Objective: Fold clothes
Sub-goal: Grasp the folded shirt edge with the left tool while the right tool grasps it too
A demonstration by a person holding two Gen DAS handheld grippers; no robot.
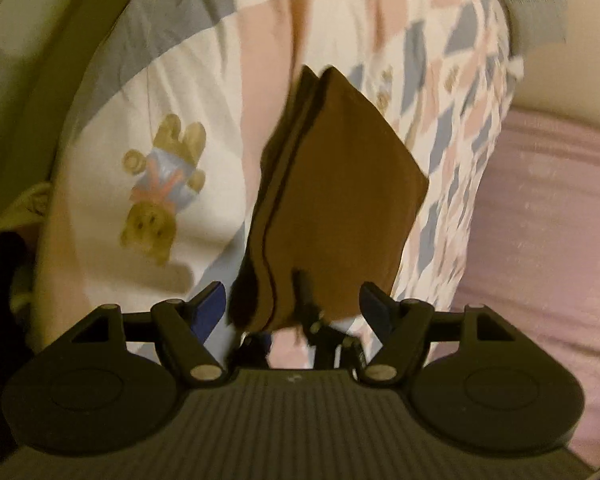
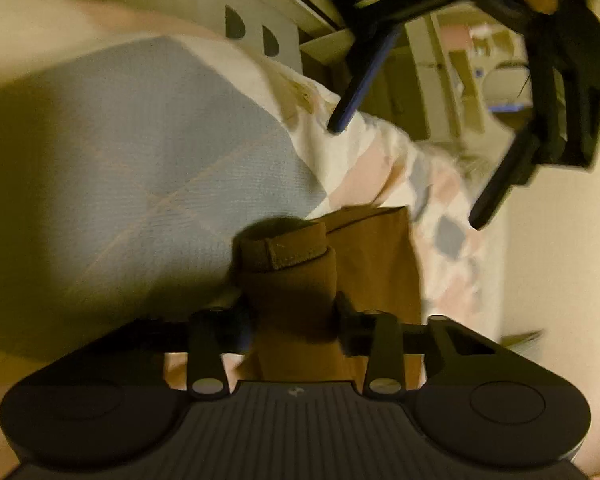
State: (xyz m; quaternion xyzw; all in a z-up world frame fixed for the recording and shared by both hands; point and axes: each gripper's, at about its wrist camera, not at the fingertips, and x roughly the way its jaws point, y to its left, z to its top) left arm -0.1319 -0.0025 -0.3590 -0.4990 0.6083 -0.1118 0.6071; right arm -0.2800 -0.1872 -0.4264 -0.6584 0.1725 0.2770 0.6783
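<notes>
Brown folded garment (image 2: 319, 276) pinched in right gripper (image 2: 296, 320), bunched between its fingers, hanging over patterned quilt (image 1: 172, 92). Left gripper (image 1: 296, 300) spread wide, fingers either side of cloth's near edge, not touching.

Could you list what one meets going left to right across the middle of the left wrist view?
Teddy bear print on the patterned quilt → folded brown garment → pink sheet.
</notes>
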